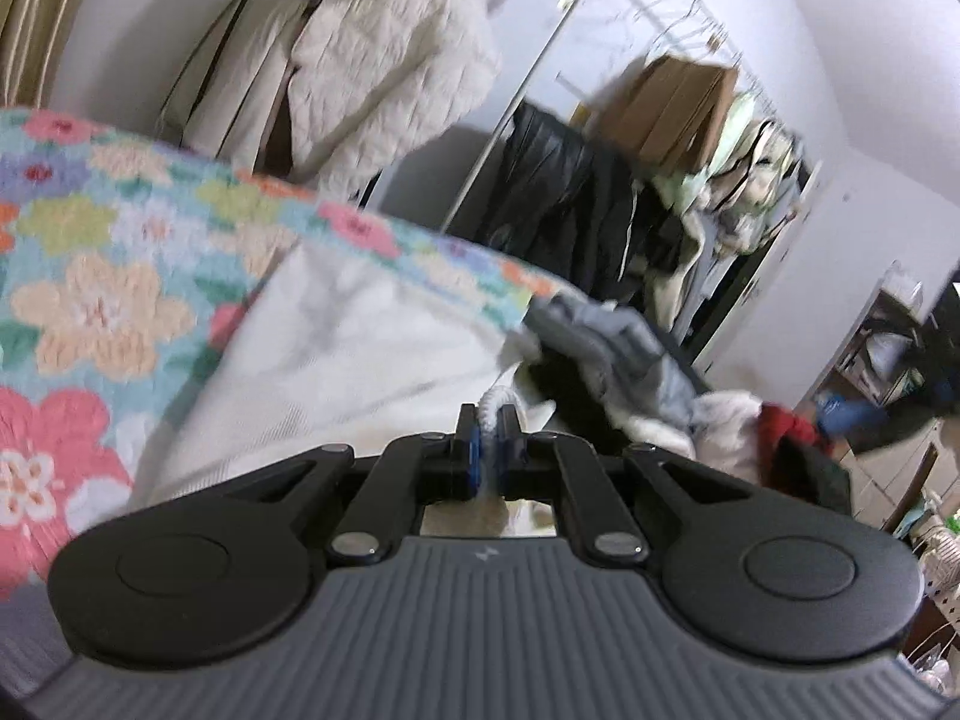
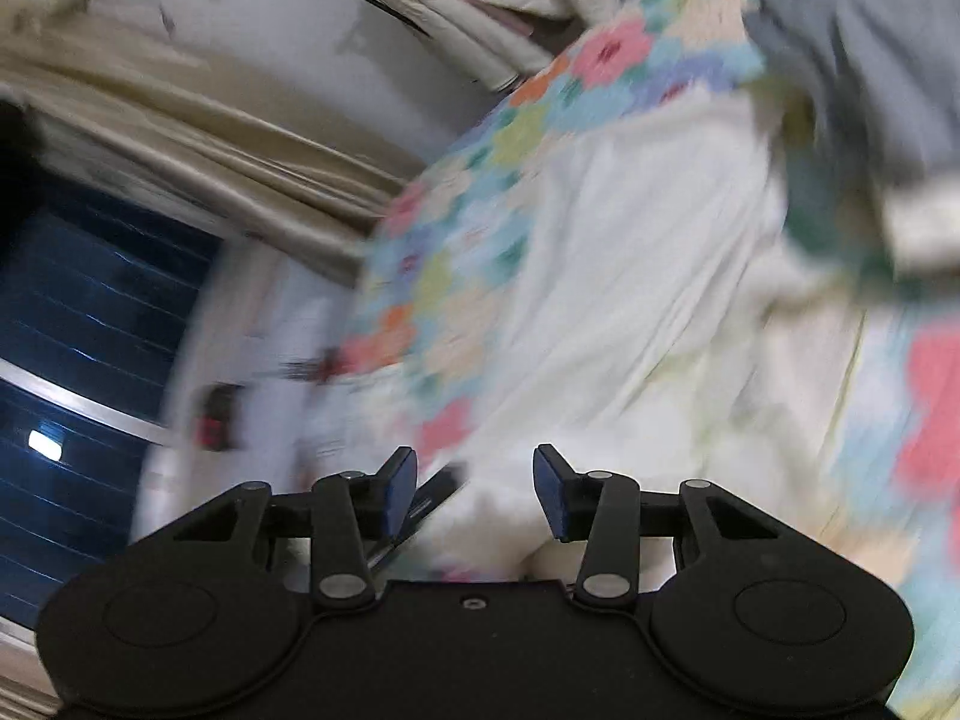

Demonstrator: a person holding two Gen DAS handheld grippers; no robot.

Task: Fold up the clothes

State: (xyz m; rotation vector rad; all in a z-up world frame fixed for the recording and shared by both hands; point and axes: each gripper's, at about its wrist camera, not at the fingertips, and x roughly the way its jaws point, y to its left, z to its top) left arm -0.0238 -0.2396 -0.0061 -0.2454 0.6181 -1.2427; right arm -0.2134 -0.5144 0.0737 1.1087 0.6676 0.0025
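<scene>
A white garment (image 1: 354, 348) lies spread on a flowered bedspread (image 1: 96, 300). My left gripper (image 1: 493, 429) is shut on a fold of that white cloth, which bulges up between the blue pads. In the right wrist view the same white garment (image 2: 630, 276) stretches across the bedspread (image 2: 462, 222). My right gripper (image 2: 475, 480) stands open just over the garment's near edge, and nothing is pinched between its fingers (image 2: 401, 480). The picture there is smeared by motion.
A heap of grey, white, red and dark clothes (image 1: 648, 372) lies at the bed's right side. A cream quilted jacket (image 1: 384, 60) and dark coats (image 1: 570, 192) hang on racks behind. Grey fabric (image 2: 864, 48) sits at the far right. Curtains (image 2: 180, 120) and a dark window (image 2: 90, 324) are on the left.
</scene>
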